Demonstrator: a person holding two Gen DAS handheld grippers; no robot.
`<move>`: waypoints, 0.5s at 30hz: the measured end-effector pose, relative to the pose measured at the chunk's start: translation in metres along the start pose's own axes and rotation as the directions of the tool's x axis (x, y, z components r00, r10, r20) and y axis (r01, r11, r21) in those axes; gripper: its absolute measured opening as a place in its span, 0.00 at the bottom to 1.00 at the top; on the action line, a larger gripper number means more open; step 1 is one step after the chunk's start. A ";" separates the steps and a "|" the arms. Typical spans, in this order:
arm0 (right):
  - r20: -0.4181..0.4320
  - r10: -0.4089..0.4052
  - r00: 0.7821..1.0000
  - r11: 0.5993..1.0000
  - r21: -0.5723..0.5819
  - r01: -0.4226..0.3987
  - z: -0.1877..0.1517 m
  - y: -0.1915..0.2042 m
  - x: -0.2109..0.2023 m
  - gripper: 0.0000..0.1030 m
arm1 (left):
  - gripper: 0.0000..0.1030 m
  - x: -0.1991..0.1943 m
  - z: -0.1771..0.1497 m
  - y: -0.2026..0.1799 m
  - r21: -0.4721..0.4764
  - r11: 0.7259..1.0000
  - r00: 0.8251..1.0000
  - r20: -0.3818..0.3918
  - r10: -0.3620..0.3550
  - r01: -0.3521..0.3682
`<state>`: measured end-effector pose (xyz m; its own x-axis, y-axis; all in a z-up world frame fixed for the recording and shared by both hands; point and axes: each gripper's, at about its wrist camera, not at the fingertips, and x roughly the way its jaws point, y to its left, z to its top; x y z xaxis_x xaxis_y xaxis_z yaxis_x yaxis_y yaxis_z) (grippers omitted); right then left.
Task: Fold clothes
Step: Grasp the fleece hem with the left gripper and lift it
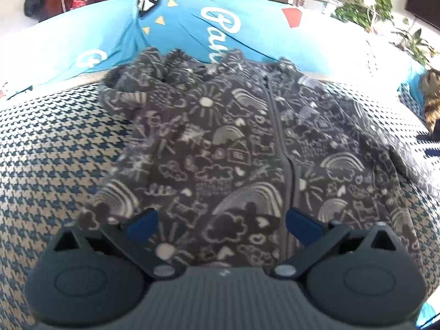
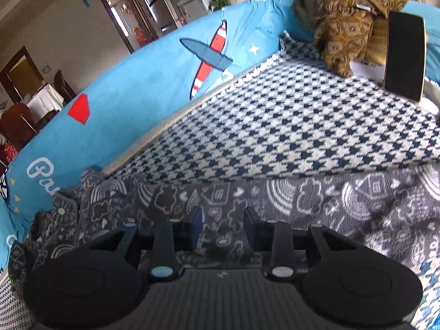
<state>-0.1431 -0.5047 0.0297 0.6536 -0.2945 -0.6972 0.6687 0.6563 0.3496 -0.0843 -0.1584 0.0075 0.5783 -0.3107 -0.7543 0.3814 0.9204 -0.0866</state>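
Zip-up fleece jacket lay spread on the houndstooth sofa cover, neither gripper holding it.

The left gripper (image 1: 221, 221) hung spread wide over the grey doodle-print fleece jacket (image 1: 242, 143); the right gripper (image 2: 222, 228) stood partly parted above it, nothing visibly pinched. Closing here risked catching the houndstooth cover (image 2: 302, 126) too, or only one layer, so a fold would drag crooked against the blue backrest (image 1: 178, 35).

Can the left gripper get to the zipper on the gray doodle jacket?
Probably yes. The left gripper is open over the gray doodle jacket, and the zipper runs up the cloth just ahead of its fingers, lying on top with nothing covering it.
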 end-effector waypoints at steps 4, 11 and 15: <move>-0.103 -0.064 0.993 0.997 0.045 0.068 -0.005 -0.006 0.018 0.33 | 1.00 -0.002 0.000 0.013 -0.021 0.999 0.999 0.011 0.043 -0.043; -0.116 -0.143 0.983 0.989 0.004 0.145 -0.009 -0.012 0.026 0.32 | 1.00 0.002 -0.010 0.045 -0.038 0.993 0.993 -0.026 0.112 -0.113; -0.109 -0.163 0.981 0.987 -0.005 0.163 -0.010 -0.009 0.024 0.32 | 1.00 0.004 -0.019 0.067 -0.053 0.990 0.991 -0.055 0.125 -0.128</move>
<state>-0.1368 -0.5107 0.0040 0.4935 -0.3201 -0.8087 0.7644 0.6032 0.2277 -0.0705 -0.0933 -0.0140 0.5806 -0.1798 -0.7941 0.2657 0.9638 -0.0240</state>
